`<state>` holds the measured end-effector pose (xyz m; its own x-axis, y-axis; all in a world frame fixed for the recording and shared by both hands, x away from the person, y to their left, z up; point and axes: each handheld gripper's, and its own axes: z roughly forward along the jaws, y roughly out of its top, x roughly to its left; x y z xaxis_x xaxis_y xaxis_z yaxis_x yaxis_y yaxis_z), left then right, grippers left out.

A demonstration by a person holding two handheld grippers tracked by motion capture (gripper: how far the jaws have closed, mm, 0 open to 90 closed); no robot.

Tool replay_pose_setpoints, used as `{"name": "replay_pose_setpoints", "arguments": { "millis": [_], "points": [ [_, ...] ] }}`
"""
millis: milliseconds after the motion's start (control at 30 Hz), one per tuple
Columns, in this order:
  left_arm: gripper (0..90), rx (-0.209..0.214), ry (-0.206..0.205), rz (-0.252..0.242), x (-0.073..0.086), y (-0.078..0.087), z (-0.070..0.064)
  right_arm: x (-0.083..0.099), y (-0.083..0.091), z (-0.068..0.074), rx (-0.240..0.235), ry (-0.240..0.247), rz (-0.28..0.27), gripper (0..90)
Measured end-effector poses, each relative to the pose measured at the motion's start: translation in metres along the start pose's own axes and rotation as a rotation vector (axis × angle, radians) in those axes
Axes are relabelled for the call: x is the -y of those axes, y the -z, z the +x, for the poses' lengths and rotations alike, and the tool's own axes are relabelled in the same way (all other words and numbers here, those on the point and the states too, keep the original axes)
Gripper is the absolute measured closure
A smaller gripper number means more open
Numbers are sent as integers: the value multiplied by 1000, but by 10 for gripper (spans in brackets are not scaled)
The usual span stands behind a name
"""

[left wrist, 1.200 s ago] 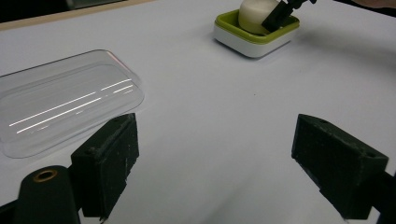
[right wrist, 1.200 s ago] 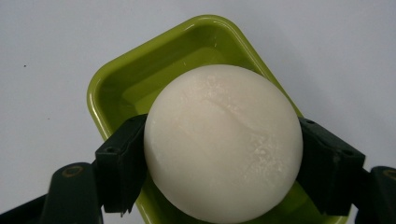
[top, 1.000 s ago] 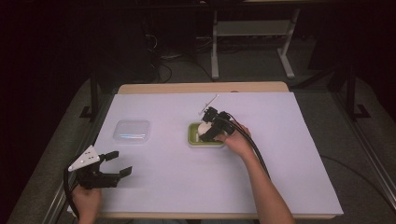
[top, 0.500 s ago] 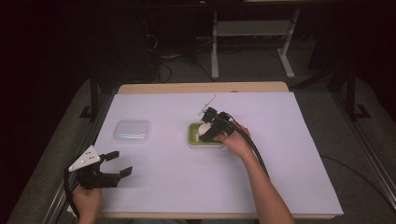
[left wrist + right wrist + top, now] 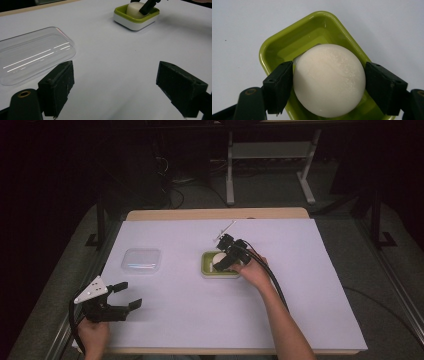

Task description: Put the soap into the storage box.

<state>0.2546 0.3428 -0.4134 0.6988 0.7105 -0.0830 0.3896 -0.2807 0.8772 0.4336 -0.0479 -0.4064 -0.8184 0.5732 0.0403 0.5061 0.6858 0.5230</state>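
Note:
A round white soap bar lies in a lime-green dish with a white base, near the middle of the table. My right gripper reaches down into the dish, one black jaw pressed against each side of the soap. In the high view the right gripper sits over the dish, held by a hand from the right. My left gripper hovers open near the front left corner, with nothing between its jaws. From the left gripper view, the dish stands far ahead.
A clear plastic lid lies flat on the white table cover, left of the dish and just ahead of the left gripper; it shows as the lid in the left gripper view. Dark floor and a metal stand lie beyond the table's far edge.

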Motion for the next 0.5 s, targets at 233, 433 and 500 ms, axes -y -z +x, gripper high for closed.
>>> {"name": "replay_pose_setpoints", "arguments": {
  "millis": [233, 433, 500],
  "points": [
    [145, 1, 0, 3, 0, 0, 0, 3, 7, -3, 0, -14, -27, 210],
    [145, -1, -1, 2, 0, 0, 0, 7, 13, -6, -15, -23, -47, 210],
    [145, 1, 1, 4, 0, -1, 0, 8, 16, -6, -32, -39, -54, 208]
  ]
}}
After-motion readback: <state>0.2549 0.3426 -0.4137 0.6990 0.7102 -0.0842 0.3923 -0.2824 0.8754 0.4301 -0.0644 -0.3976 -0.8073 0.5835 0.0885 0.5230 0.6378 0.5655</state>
